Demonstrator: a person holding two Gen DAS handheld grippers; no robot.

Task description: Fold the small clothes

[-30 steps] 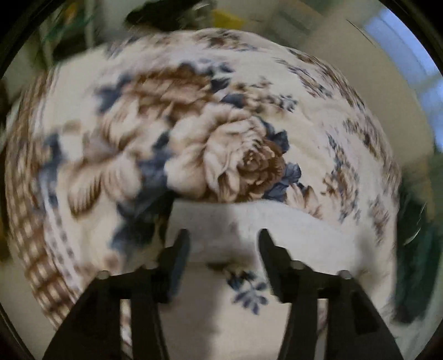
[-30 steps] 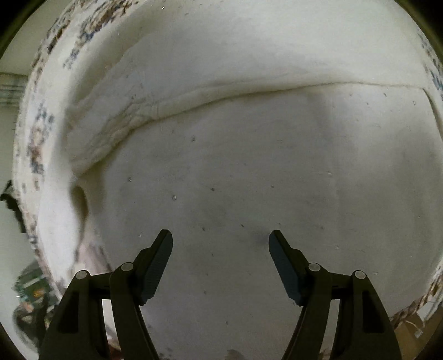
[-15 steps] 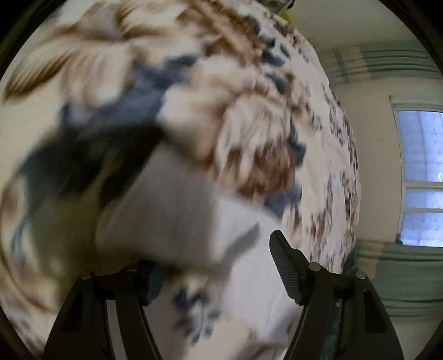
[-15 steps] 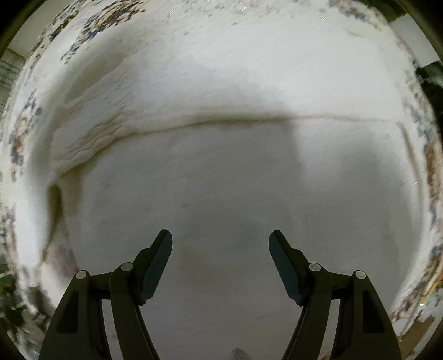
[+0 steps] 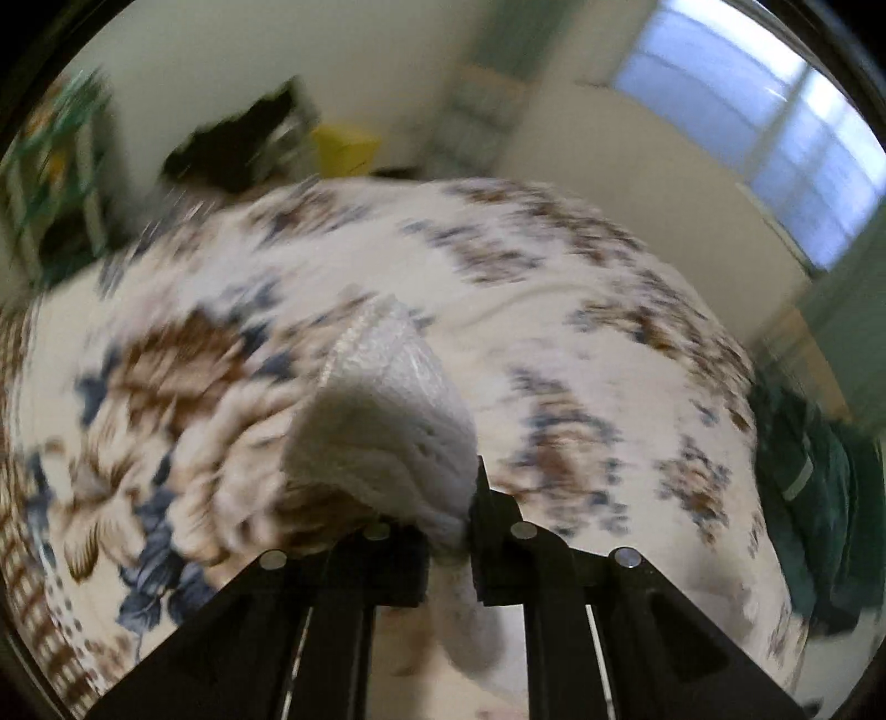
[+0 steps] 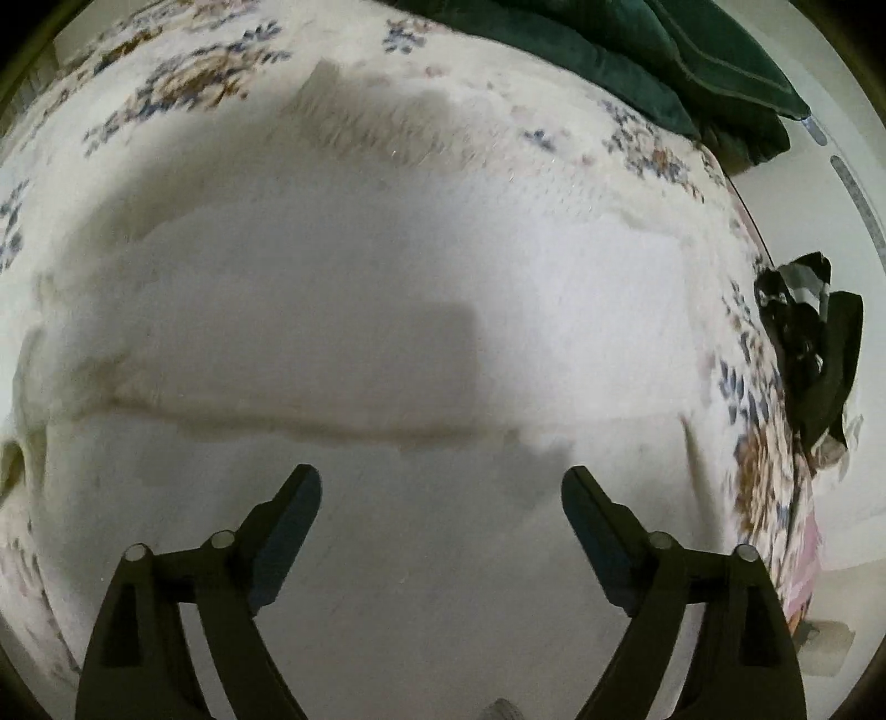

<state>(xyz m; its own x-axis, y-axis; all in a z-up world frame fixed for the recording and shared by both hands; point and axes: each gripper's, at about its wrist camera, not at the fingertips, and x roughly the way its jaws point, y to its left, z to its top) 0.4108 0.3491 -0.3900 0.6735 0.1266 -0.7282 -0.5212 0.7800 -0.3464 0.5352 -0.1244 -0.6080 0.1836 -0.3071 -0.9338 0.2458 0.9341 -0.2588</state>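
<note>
The white knit garment [image 6: 387, 343] lies spread flat on the floral bedspread [image 6: 183, 88], filling most of the right wrist view, with a fold crease running across it just ahead of the fingers. One edge of it rises in the left wrist view as a soft peak [image 5: 382, 421], pinched low down by the left gripper [image 5: 448, 531], whose jaws are nearly closed with only the bunched cloth between them. The right gripper [image 6: 440, 498] hovers over the flat part with its jaws wide apart, holding nothing.

The step in hand looks like carrying the pinched edge over to lay a fold. To do it well, the lifted edge should travel level and land square on the flat layer, not dragged (the knit would bunch and pull the lower layer askew). The open right gripper is well placed to press the flat part down as an anchor, or to smooth the crease afterward. Release should wait until the edge rests fully.

The garment looks thick and fleecy, with a ribbed or looped band along the lifted edge; it slumps in rounded folds rather than sharp ones. The bedspread is cream with brown roses and blue leaves. A dark green cushion or quilt [image 6: 637, 50] sits at the far edge of the bed, and a dark patterned cloth [image 6: 808, 343] hangs off to the right.
</note>
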